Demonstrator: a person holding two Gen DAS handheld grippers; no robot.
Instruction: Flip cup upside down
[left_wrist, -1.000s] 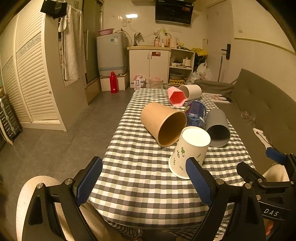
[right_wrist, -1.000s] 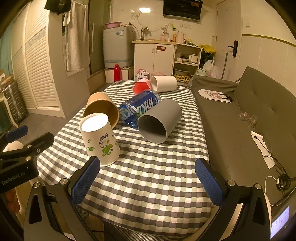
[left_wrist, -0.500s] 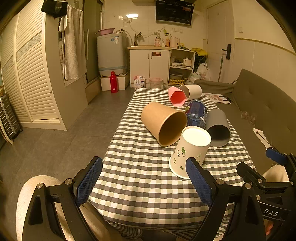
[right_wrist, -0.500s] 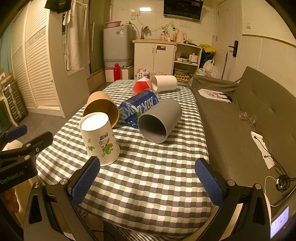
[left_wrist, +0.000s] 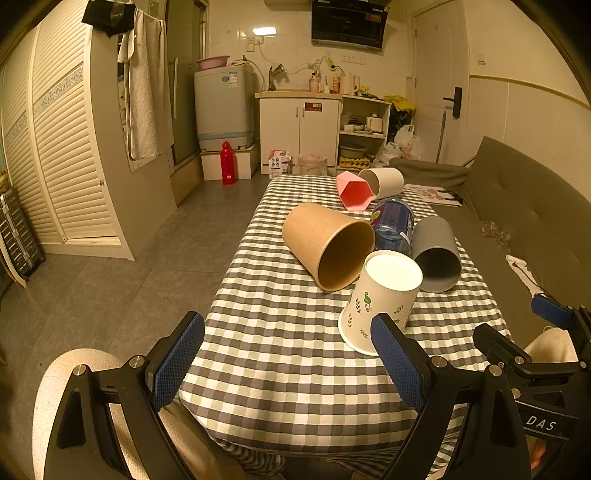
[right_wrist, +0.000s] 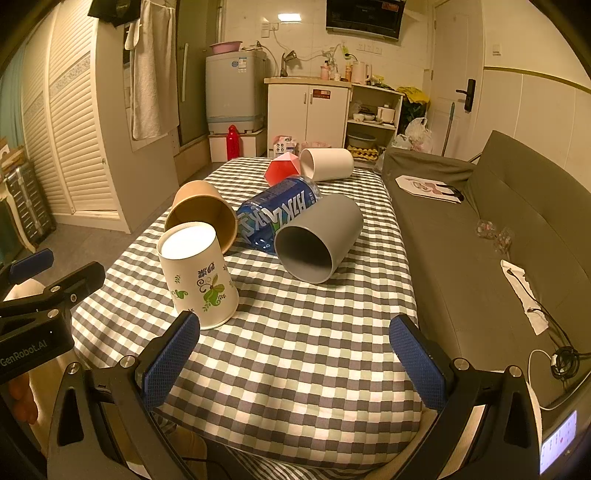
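A white paper cup with green leaf prints (left_wrist: 376, 299) (right_wrist: 197, 275) stands upside down on the checked table, its base up. A brown paper cup (left_wrist: 327, 243) (right_wrist: 203, 214), a grey cup (left_wrist: 436, 251) (right_wrist: 319, 238), a white cup (left_wrist: 384, 181) (right_wrist: 327, 163) and a pink cup (left_wrist: 352, 190) (right_wrist: 281, 169) lie on their sides beyond it. My left gripper (left_wrist: 288, 365) is open and empty at the near table edge, its right finger just in front of the leaf cup. My right gripper (right_wrist: 291, 362) is open and empty, right of that cup.
A blue water bottle (left_wrist: 393, 223) (right_wrist: 277, 216) lies between the brown and grey cups. The checked tablecloth (left_wrist: 280, 332) (right_wrist: 303, 332) covers the table. A grey sofa (right_wrist: 480, 236) runs along the right side. Cabinets and a washing machine (left_wrist: 223, 105) stand at the far wall.
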